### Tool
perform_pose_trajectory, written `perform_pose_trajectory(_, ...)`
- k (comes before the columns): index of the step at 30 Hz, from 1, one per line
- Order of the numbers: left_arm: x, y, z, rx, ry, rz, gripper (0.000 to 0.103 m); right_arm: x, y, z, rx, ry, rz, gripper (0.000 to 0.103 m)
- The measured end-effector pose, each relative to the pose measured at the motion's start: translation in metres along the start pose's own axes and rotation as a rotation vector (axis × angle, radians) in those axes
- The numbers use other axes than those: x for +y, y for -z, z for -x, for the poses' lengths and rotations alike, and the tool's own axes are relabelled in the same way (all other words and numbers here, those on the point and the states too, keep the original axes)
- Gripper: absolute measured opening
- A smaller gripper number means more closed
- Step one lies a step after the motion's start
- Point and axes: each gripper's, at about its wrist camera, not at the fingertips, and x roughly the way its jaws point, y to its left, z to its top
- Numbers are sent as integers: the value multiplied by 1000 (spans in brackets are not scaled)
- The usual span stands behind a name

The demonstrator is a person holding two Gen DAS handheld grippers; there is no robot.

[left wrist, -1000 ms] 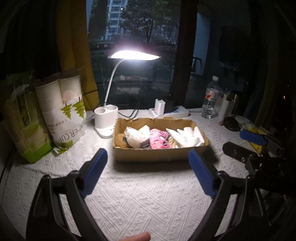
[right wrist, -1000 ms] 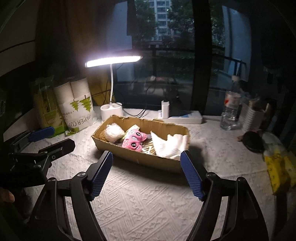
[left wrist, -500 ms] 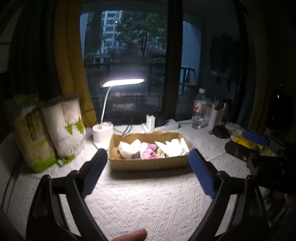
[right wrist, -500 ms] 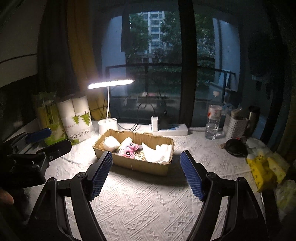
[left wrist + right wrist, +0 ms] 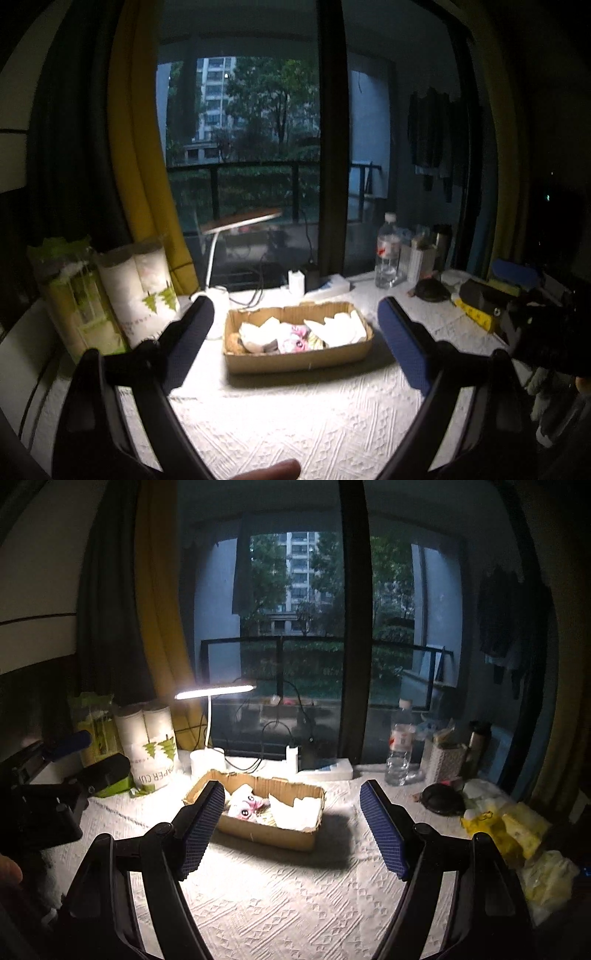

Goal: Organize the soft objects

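Note:
A shallow cardboard box (image 5: 295, 360) (image 5: 266, 834) sits mid-table under the lamp. Inside lie a white cloth (image 5: 341, 328) (image 5: 299, 810), a pink plush with eyes (image 5: 293, 339) (image 5: 245, 806), a white soft lump (image 5: 255, 332) and a brown fuzzy piece (image 5: 233, 341). My left gripper (image 5: 295, 350) hangs well back from the box, blue pads wide apart, nothing between them. My right gripper (image 5: 291, 830) is likewise open and empty, short of the box. Each gripper shows at the edge of the other's view: the right one (image 5: 517, 295), the left one (image 5: 70, 753).
A lit desk lamp (image 5: 214, 692) and its white base (image 5: 207, 762) stand behind the box. Paper cup packs (image 5: 136, 291) (image 5: 151, 746) are at left, a water bottle (image 5: 387, 254) (image 5: 400, 753) and a power strip (image 5: 325, 771) at back, yellow bags (image 5: 509, 827) at right. White textured cloth (image 5: 295, 424) covers the table.
Both grippers have drawn back and risen from the box, which now looks smaller and farther away. More window shows above. Jaws stay open and the box contents have not moved.

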Motion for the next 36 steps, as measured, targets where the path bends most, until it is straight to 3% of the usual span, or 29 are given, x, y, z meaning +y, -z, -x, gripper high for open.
perform_pose_trajectory(15,8,-23,30,-96,-6,-8,97,2,-22,22,-70,18,-1,79)
perform_pose_trajectory(36,6,-24,31,-97,3,-4,97,2,-23,23,-73,21,0,79)
